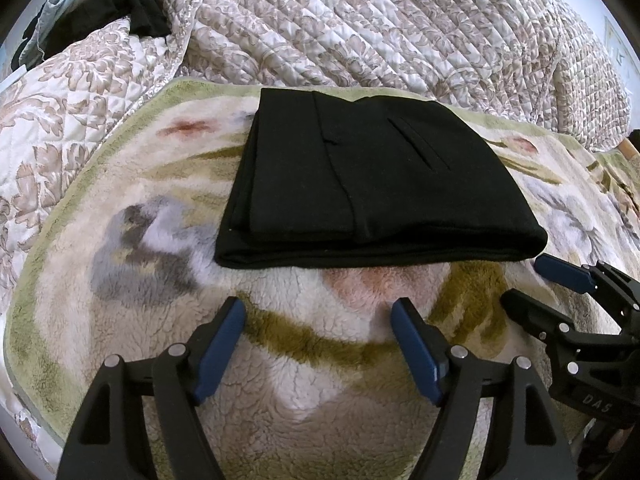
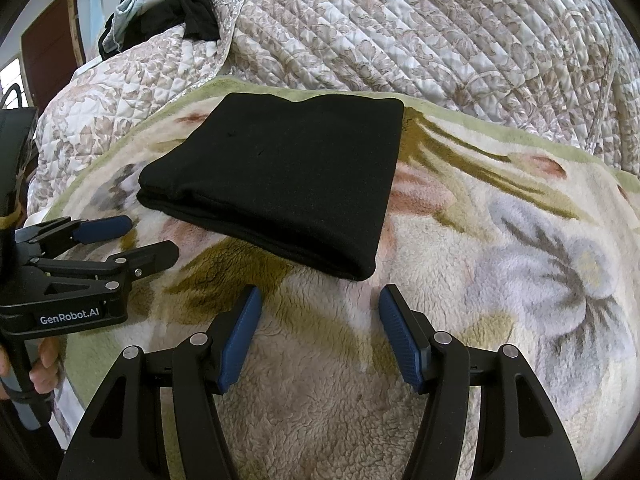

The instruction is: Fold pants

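Observation:
The black pants (image 1: 372, 184) lie folded into a compact rectangle on a fleecy flower-print blanket (image 1: 304, 392). They also show in the right wrist view (image 2: 280, 184). My left gripper (image 1: 318, 308) is open and empty, just short of the pants' near folded edge. My right gripper (image 2: 320, 296) is open and empty, close to the pants' near right corner. The right gripper also shows at the right of the left wrist view (image 1: 528, 280). The left gripper also shows at the left of the right wrist view (image 2: 150, 236).
The blanket (image 2: 500, 280) lies on a bed with a quilted beige floral cover (image 1: 380, 28). Dark and pale blue clothes (image 2: 176, 4) are heaped at the far left. A brown door (image 2: 52, 52) stands beyond.

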Motion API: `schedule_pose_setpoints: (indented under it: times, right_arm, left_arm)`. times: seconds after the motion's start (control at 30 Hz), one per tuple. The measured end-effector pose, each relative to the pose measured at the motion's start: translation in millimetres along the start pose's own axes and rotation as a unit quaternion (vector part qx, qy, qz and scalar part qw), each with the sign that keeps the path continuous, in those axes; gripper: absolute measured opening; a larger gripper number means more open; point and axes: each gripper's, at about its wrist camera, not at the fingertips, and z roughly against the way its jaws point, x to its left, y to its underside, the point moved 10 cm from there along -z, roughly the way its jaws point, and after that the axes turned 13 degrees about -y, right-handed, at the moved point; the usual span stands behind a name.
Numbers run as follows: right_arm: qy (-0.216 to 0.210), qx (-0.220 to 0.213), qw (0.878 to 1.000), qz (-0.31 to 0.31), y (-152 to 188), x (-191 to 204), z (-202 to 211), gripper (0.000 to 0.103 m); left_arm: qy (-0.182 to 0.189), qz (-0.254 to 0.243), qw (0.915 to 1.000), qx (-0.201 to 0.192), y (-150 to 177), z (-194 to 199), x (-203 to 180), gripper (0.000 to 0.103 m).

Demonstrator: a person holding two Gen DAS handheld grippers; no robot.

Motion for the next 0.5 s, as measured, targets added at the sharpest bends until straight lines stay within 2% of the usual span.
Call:
schedule_pose_setpoints:
  times: [0.5]
  right_arm:
    - [-0.002,-0.002,1.0,-0.003,0.2,0.4,-0.3,0.063]
  left_arm:
    - [-0.001,-0.002,1.0,-0.002,-0.4,-0.2,-0.2,0.079]
